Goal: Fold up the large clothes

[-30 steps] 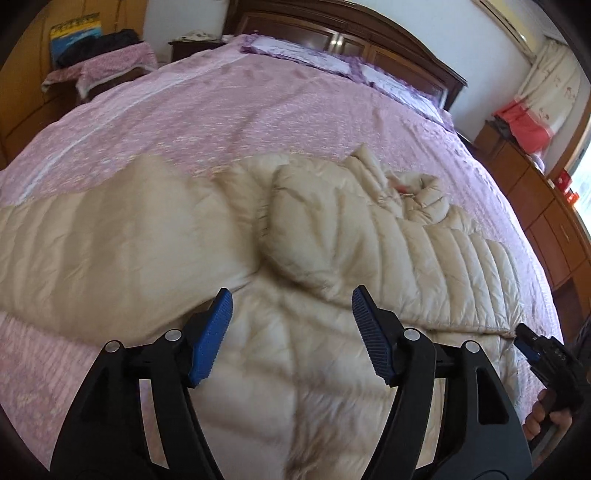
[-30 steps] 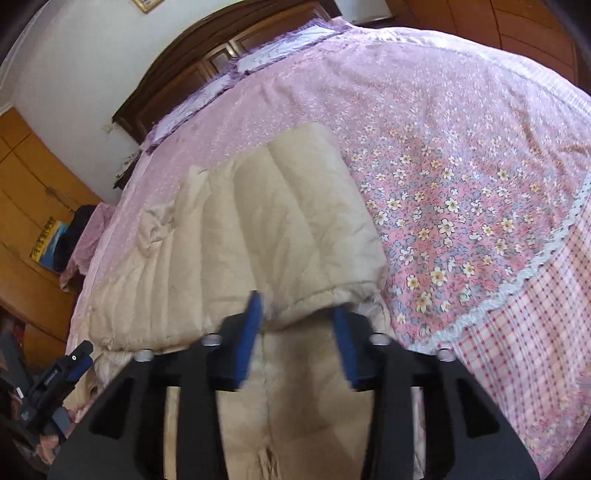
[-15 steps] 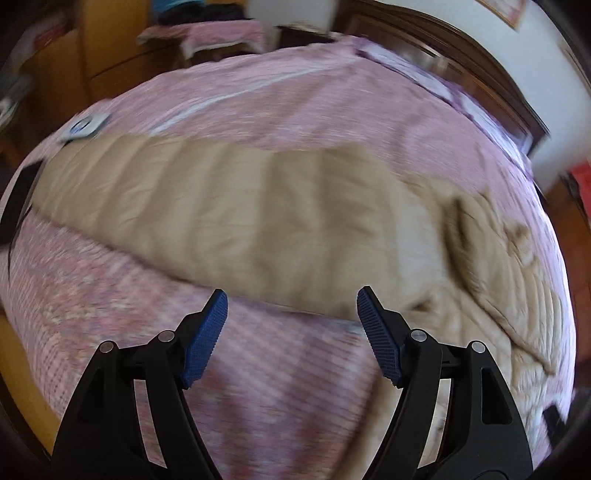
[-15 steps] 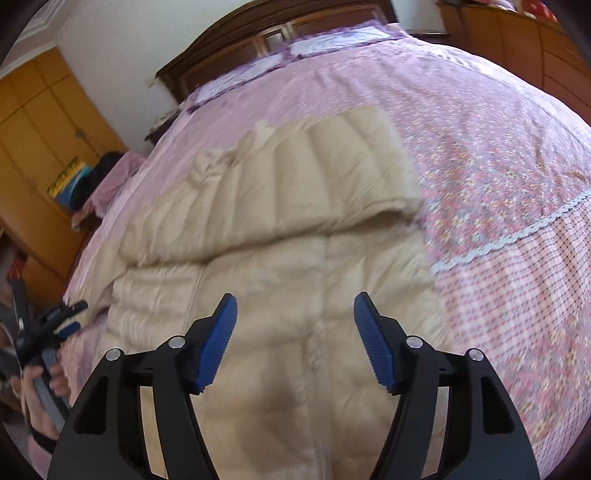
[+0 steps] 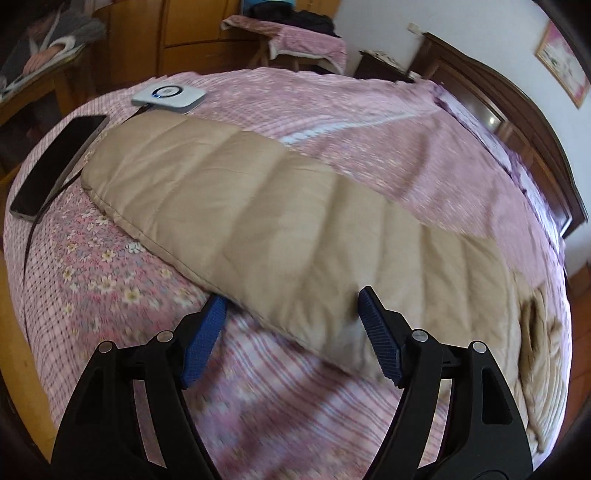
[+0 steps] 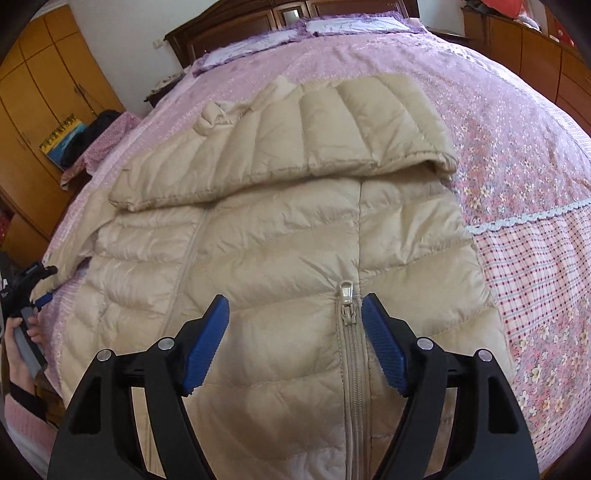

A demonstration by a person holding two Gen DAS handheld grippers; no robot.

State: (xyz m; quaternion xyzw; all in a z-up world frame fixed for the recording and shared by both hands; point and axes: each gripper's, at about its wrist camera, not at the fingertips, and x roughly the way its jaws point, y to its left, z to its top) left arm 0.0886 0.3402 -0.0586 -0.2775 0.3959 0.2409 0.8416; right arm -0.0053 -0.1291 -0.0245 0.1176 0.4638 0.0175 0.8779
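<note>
Right gripper (image 6: 293, 310) has its blue pads (image 6: 207, 341) spread apart with nothing pinched, and the jaws have just been opening. They hang over the front of the beige puffer jacket (image 6: 280, 240), and the zipper pull (image 6: 346, 291) sits just inside the right-hand pad. One sleeve (image 6: 332, 136) is folded across the jacket's upper chest, cuff end pointing toward the right side of the bed (image 6: 517, 147). The jacket lies flat on the pink floral bedspread, collar toward the headboard (image 6: 295, 14).

Left gripper (image 5: 291, 321) is also released, pads (image 5: 380, 343) wide and gripping nothing, jaws just opened a touch more. It hovers over the other sleeve (image 5: 258, 206), which is stretched straight out across the bedspread (image 5: 129, 277). The near edge of that sleeve runs between the two pads, but I can't tell if it's actually touching either one, the shot's a bit blurry. The sleeve's cuff ends right by a dark phone (image 5: 55, 166) and a white round-ringed gadget (image 5: 168, 96) near the bed's far corner.

In the right wrist view you can spot the person's hand (image 6: 18, 343) holding the left gripper's handle at the far left edge, pink sleeve cuff below it. Wooden wardrobes (image 6: 48, 92) line the wall behind, plus a small table with a pink cloth (image 5: 306, 37)
</note>
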